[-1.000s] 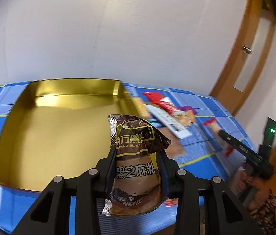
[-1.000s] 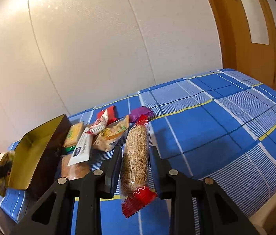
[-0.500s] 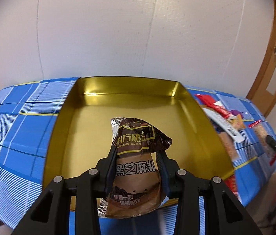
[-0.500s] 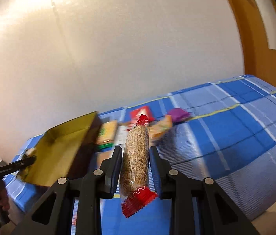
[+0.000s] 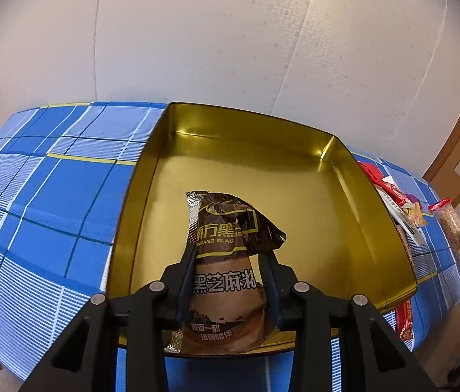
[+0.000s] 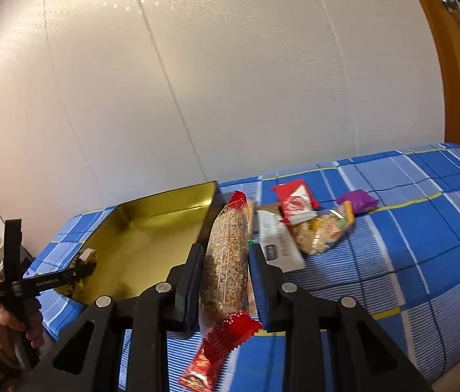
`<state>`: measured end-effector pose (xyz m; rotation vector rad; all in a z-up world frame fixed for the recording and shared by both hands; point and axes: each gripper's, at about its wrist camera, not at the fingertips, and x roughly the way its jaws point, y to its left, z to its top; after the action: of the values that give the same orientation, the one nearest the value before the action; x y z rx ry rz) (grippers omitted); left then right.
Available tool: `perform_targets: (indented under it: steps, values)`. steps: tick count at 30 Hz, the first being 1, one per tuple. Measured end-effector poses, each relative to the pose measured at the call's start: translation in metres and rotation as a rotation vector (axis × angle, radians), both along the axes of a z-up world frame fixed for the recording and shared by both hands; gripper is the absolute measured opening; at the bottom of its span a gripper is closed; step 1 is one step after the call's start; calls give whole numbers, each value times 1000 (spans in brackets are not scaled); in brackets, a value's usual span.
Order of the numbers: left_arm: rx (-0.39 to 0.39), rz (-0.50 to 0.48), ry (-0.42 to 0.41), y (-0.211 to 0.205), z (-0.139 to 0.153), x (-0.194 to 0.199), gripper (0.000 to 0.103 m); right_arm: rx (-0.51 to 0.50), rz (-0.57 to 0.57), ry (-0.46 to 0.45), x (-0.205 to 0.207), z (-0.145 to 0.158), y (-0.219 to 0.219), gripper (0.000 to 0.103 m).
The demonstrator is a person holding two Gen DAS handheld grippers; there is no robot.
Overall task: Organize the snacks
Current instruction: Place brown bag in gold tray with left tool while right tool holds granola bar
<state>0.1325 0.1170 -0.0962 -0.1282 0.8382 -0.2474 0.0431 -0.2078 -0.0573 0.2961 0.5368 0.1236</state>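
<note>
1. Left wrist view: the left gripper [image 5: 230, 261] at lower centre clamps a brown snack packet [image 5: 226, 277], held over the near edge of the gold tin [image 5: 373, 228].
2. Right wrist view: the right gripper [image 6: 225, 261] at lower centre pinches a clear tube of grain snack [image 6: 226, 261], with the gold tin [image 6: 164, 202] to its left.

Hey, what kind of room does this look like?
Probably a home room, maybe a bedroom: a blue plaid cloth over a soft surface, textured wallpaper, and a wooden door.
</note>
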Motion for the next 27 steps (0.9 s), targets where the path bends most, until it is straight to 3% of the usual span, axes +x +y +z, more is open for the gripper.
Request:
perform_targets:
  steps: [14,19,27]
  values:
    - [163,30,-49,6,-9,-1,41,-8,114,16,24,4,44,29]
    - [135,74,-145,15,3,-17,57,-18,141,34,29,1,57,29]
    - [88,93,-236,24,11,-36,64,-45,193,84,44,-5,83,29]
